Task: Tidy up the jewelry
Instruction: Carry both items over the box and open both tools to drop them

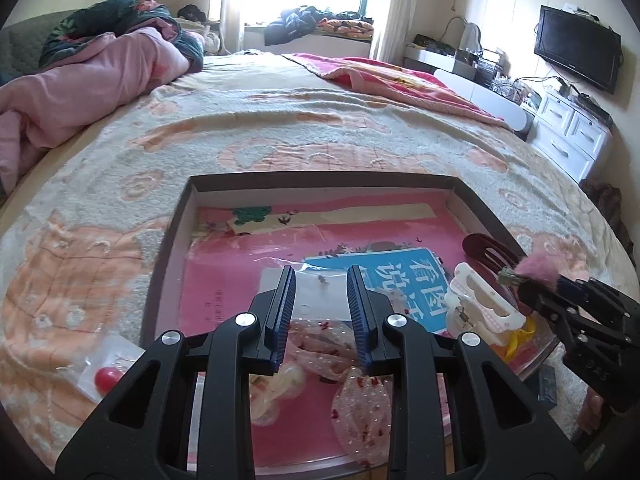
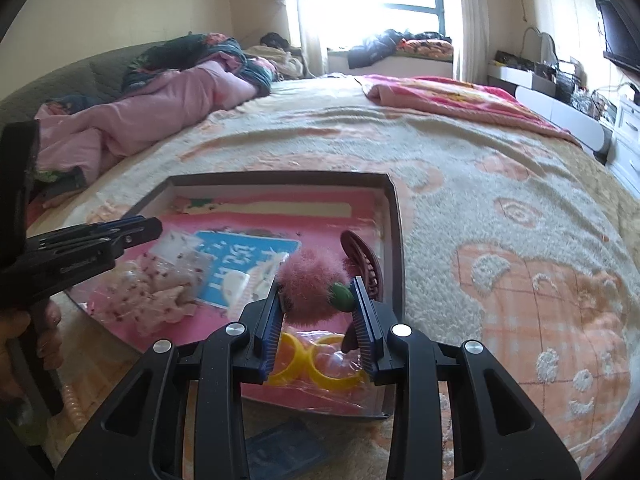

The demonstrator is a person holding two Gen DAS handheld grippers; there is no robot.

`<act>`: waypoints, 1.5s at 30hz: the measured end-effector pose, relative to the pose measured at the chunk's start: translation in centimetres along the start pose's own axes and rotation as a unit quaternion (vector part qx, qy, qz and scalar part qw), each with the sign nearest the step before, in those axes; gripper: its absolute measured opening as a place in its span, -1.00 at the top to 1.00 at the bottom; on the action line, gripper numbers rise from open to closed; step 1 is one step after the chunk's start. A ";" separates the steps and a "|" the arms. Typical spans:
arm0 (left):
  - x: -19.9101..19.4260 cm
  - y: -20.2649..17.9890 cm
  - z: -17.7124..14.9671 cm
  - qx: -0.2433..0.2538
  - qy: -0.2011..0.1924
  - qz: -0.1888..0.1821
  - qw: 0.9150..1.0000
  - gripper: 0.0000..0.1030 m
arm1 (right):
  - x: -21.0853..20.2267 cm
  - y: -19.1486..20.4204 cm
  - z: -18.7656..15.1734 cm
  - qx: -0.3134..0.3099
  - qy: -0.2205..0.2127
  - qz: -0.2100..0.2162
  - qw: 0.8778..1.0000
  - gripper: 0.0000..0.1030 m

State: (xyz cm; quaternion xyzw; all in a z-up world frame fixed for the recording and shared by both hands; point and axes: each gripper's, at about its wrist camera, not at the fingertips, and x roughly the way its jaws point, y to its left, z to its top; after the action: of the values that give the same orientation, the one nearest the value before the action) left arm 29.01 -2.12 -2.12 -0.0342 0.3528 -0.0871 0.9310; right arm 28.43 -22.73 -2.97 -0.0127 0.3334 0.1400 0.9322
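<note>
A shallow dark box [image 1: 172, 232] with a pink lining lies on the bed; it also shows in the right wrist view [image 2: 394, 216]. My left gripper [image 1: 321, 280] is open and empty above a clear packet [image 1: 320, 292] and sheer spotted bows [image 1: 360, 400]. My right gripper [image 2: 316, 292] is shut on a pink fluffy pom-pom clip with a green piece [image 2: 308, 284], held over the box's right side; it also shows in the left wrist view [image 1: 538, 270]. A dark red hair clip [image 1: 488, 248], a white clip [image 1: 480, 304] and yellow rings [image 2: 316, 364] lie in the box.
A small bag with a red bead [image 1: 105, 376] lies on the patterned blanket [image 1: 280, 128] left of the box. A dark blue packet [image 2: 286, 452] lies by the box's near edge. Pink bedding [image 1: 80, 80] is heaped at the far left.
</note>
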 end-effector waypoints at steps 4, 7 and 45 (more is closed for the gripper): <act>0.1 -0.3 0.0 0.003 0.001 -0.004 1.000 0.62 | 0.5 0.0 -0.1 0.002 0.005 -0.002 1.000 0.37; 0.2 -0.5 0.0 0.003 0.001 -0.005 1.000 0.62 | 0.6 0.0 -0.2 -0.002 0.000 0.002 1.000 0.34; -6.4 6.1 -3.2 -0.095 -0.036 0.044 0.994 -0.78 | -5.9 1.4 -1.9 0.015 -0.031 0.040 0.999 -0.13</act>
State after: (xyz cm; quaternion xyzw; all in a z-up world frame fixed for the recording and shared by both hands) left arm 23.03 5.10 -1.14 -0.1103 0.3273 -0.0104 0.9384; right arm 22.49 -23.09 -0.67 0.0193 0.3071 0.1724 0.9357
